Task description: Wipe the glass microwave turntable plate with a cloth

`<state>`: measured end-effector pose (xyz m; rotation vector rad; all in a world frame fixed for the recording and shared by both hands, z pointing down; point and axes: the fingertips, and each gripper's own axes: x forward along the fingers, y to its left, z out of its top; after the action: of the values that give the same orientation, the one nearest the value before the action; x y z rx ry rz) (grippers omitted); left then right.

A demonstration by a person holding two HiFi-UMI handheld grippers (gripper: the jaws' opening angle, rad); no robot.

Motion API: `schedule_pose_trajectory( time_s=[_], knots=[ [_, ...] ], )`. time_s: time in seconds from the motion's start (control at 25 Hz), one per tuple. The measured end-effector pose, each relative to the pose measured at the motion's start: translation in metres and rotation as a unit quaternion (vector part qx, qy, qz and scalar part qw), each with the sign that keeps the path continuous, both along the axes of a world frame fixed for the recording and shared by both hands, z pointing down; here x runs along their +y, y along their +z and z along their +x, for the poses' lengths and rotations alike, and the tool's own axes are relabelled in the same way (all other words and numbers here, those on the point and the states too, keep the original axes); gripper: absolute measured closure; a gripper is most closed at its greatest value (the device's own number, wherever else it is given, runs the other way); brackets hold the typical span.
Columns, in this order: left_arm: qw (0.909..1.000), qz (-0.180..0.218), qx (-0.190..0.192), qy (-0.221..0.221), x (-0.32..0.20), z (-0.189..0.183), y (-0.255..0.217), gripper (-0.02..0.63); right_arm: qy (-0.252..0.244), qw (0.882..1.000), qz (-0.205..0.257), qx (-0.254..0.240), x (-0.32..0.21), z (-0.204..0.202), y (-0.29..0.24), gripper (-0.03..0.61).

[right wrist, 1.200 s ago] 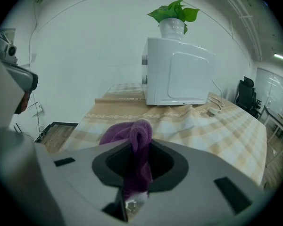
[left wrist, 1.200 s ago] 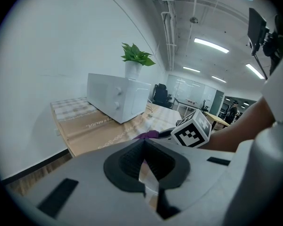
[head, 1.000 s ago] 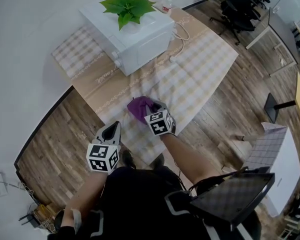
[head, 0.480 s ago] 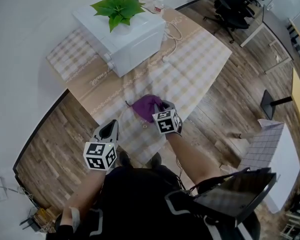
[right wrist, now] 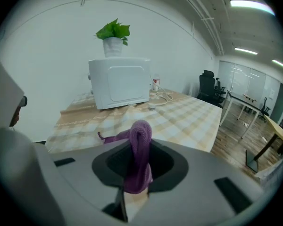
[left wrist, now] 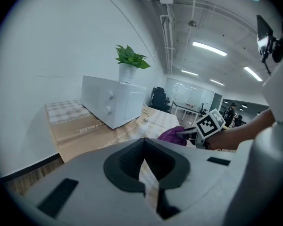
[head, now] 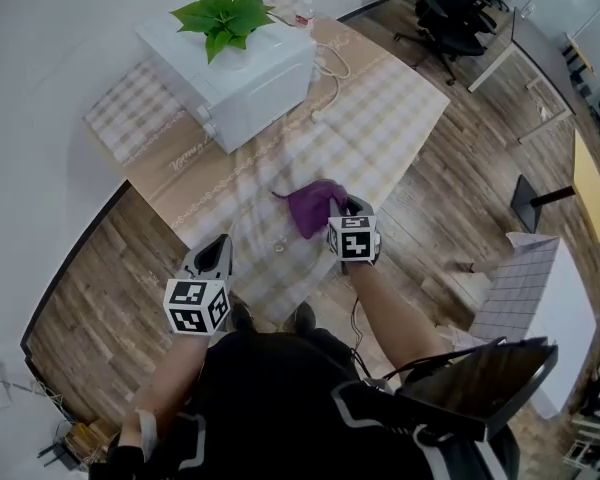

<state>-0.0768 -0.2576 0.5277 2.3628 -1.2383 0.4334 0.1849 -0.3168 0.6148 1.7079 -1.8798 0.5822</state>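
- Right gripper view, and it's all cloth: the purple cloth [right wrist: 139, 149] sits bunched in a soft roll at the middle of the frame, pinched between my right jaws, with a loose tail trailing off to the left.
- Head view, same story: my right gripper [head: 342, 216] is at centre frame with the cloth [head: 313, 206] spilling out ahead of it, low over the checked tablecloth [head: 380, 118].
- By my reading, that cloth is light and limp. It will drape and fold wherever I press, so a grip on the bunched middle should keep a fat pad out front.
- Now the turntable plate: I cannot pick it out in any view. Clear glass on a checked pattern may simply not show.
- Judging by what it is, it will be stiff, slick and breakable. I'd steady it at the rim and never squeeze the flat.
- My left gripper [head: 222, 243] hangs at lower left of the head view, off the table edge and well apart from the cloth.
- Left gripper view: jaws drawn together with nothing between them, only tablecloth showing through the slit.
- Further out, at upper left of the head view: the white microwave [head: 235, 63] with its door closed and a potted plant [head: 218, 10] on top.
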Motion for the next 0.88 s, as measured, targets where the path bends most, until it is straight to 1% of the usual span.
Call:
schedule_pose_trajectory(
  time_s=[0.24, 0.36, 0.44, 0.6, 0.88],
  knots=[
    [0.9999, 0.007, 0.009, 0.007, -0.001, 0.013, -0.006, 0.612, 0.044, 0.998, 0.042, -0.012, 0.014, 0.036, -0.04, 0.5],
    [0.9998, 0.011, 0.01, 0.011, 0.001, 0.018, -0.01, 0.612, 0.047, 0.997, 0.052, -0.003, 0.019, 0.046, -0.047, 0.5],
    [0.9998, 0.014, 0.009, 0.009, 0.002, 0.018, -0.012, 0.612, 0.04, 0.998, 0.05, 0.007, 0.02, 0.048, -0.042, 0.5],
    [0.9999, 0.013, 0.003, -0.002, 0.003, 0.01, -0.012, 0.612, 0.013, 1.0, 0.018, 0.011, 0.023, 0.032, -0.013, 0.5],
    [0.9996, 0.004, -0.001, -0.027, 0.009, -0.012, -0.005, 0.612, -0.061, 0.998, -0.026, 0.013, 0.029, -0.026, 0.028, 0.5]
  ],
)
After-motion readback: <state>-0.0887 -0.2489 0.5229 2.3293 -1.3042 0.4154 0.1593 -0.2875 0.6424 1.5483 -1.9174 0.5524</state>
